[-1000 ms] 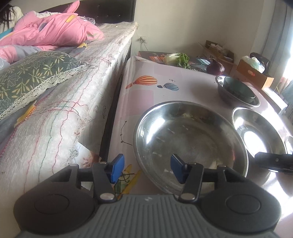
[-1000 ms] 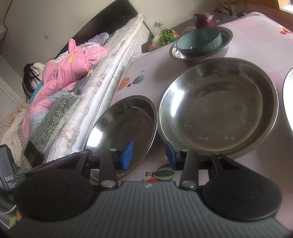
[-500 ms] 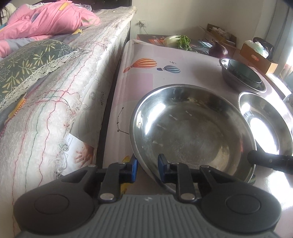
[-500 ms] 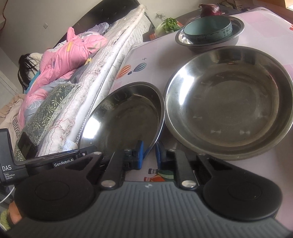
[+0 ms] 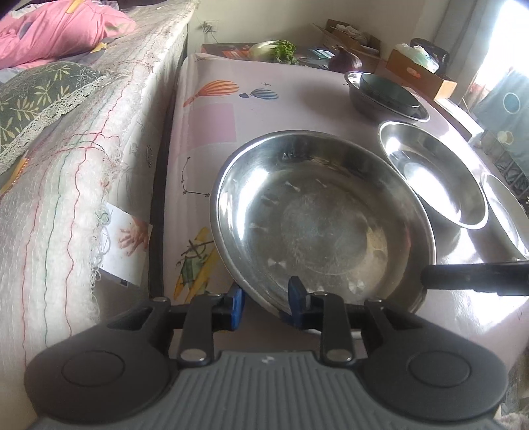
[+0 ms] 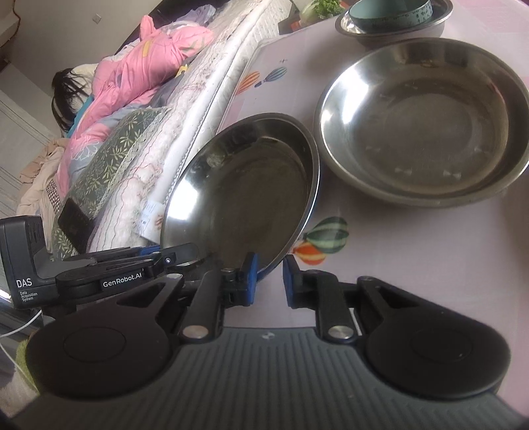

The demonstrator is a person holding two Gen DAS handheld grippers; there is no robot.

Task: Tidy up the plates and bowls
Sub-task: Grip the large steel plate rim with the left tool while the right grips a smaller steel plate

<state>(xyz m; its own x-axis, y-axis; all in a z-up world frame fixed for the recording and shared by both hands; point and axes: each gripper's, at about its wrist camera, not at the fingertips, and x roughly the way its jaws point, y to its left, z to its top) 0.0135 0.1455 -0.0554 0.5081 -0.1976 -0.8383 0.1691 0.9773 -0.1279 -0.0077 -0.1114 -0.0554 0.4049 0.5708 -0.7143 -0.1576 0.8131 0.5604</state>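
I have the left gripper (image 5: 264, 302) at the near-left part of the table (image 5: 211, 122), its jaws narrowed around the near rim of the steel plate (image 5: 317, 215), one blue pad outside the rim and one inside; the pads look tight on it. From the right wrist view the same plate (image 6: 244, 198) is tilted, its left side raised toward the bed (image 6: 185, 99), its right rim low by my right gripper (image 6: 268, 278). My right jaws sit a small way apart with the plate's lower rim at the gap; the left pad touches or nearly touches the rim, the right pad stands clear, so I can't tell if it grips. The left gripper's body (image 6: 109, 274) shows at the plate's near-left edge in this view; in the left wrist view the right gripper's black finger (image 5: 476, 274) crosses the plate's right side.

A second steel plate (image 6: 420, 122) lies flat just right of the first, rims close but apart. Beyond it, toward the far edge, a steel bowl (image 6: 393, 28) holds a teal bowl (image 6: 390, 11). A third steel rim (image 5: 506, 211) shows at the right edge in the left view. Greens (image 5: 281, 49) and an onion (image 5: 345, 61) sit past the table's far edge. The bed runs along the table's left edge, with a pink quilt (image 6: 148, 63) and a pillow (image 5: 36, 96).
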